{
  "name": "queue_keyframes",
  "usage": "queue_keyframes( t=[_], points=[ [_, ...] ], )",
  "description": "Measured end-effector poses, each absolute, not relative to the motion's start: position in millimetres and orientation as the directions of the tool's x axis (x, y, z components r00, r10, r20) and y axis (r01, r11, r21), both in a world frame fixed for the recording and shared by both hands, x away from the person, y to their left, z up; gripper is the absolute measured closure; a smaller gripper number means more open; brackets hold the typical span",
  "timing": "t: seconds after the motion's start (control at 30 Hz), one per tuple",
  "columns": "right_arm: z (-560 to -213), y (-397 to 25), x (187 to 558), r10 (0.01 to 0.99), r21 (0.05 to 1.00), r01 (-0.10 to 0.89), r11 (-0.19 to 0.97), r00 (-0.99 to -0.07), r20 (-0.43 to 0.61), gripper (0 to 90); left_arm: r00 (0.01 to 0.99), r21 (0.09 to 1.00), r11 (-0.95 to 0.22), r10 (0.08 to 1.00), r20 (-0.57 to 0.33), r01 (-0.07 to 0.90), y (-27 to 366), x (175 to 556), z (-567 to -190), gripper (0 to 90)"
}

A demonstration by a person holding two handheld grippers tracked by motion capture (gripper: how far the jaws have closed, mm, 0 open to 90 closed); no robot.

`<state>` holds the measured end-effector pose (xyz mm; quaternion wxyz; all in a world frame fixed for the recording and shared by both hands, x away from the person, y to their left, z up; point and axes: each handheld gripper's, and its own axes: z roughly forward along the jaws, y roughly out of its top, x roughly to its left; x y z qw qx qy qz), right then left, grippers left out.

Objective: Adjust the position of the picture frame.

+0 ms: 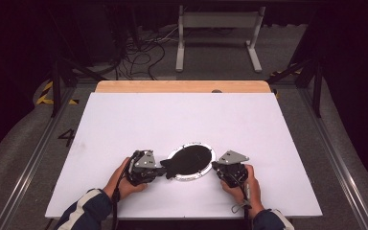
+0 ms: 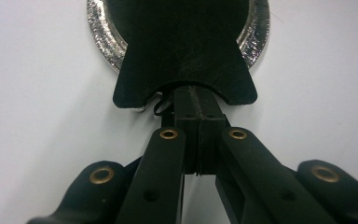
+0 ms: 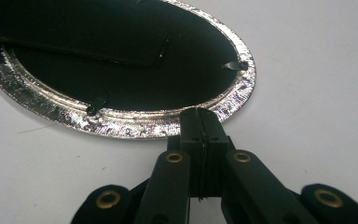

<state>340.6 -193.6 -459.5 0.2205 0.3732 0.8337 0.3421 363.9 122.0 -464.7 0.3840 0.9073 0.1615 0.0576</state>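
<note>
- Black jaws of the left gripper [image 2: 199,122] are pressed together, their tips at the notched edge of a black backing board [image 2: 184,51]; whether they pinch that edge or only meet just beneath it I cannot tell; a small wire clip [image 2: 161,106] sits just beside the tips
- right gripper [image 3: 199,123] has its jaws clenched as well, their tips resting on the near rim of the silver oval frame [image 3: 121,122]; a real grasp on it I cannot tell
- frame lies face down on the white table [image 1: 124,124], near the front edge, between the two grippers; the backing board's foot sticks out past the rim toward the left gripper
- a person's hands hold both grippers
</note>
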Motion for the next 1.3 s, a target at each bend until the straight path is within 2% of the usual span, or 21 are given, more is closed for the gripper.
queue_keyframes(
  t=[0.07,0.13,0.2,0.23,0.4,0.5,0.63,0.77,1.07,1.3],
  points=[
    [-460,-195,347,0.776,0.744,0.476,0.469,-0.624,-0.09,90.0,0.958,0.734,-0.635,0.278,-0.073,0.241,114,360,-468,89.8],
    [-461,-195,350,0.779,0.748,0.475,0.464,-0.62,-0.089,90.0,0.959,0.71,-0.682,0.281,0.03,0.178,104,352,-464,90.0],
    [-461,-193,353,0.78,0.744,0.471,0.473,-0.616,-0.106,90.0,0.957,0.701,-0.693,0.287,0.053,0.169,100,349,-463,90.0],
    [-461,-191,355,0.78,0.742,0.462,0.486,-0.613,-0.129,90.0,0.957,0.703,-0.691,0.285,0.053,0.167,100,348,-463,90.0],
    [-461,-193,357,0.782,0.748,0.464,0.475,-0.611,-0.118,90.0,0.962,0.698,-0.696,0.271,0.04,0.167,102,349,-461,89.7],
    [-461,-192,355,0.778,0.746,0.458,0.483,-0.616,-0.125,90.0,0.965,0.707,-0.688,0.261,0.032,0.163,108,344,-457,85.9],
    [-462,-193,351,0.773,0.749,0.458,0.479,-0.624,-0.113,90.0,0.954,0.727,-0.667,0.293,0.057,0.161,122,339,-447,85.4],
    [-461,-194,347,0.764,0.746,0.46,0.481,-0.638,-0.099,90.0,0.935,0.782,-0.591,0.353,0.026,0.201,140,349,-438,84.9],
    [-461,-188,335,0.716,0.747,0.452,0.488,-0.696,-0.047,90.0,0.9,0.766,-0.589,0.434,0.03,0.259,129,380,-450,82.9],
    [-462,-176,327,0.691,0.751,0.444,0.489,-0.723,-0.022,90.0,0.905,0.757,-0.592,0.426,0.002,0.277,130,385,-453,84.8]
  ],
)
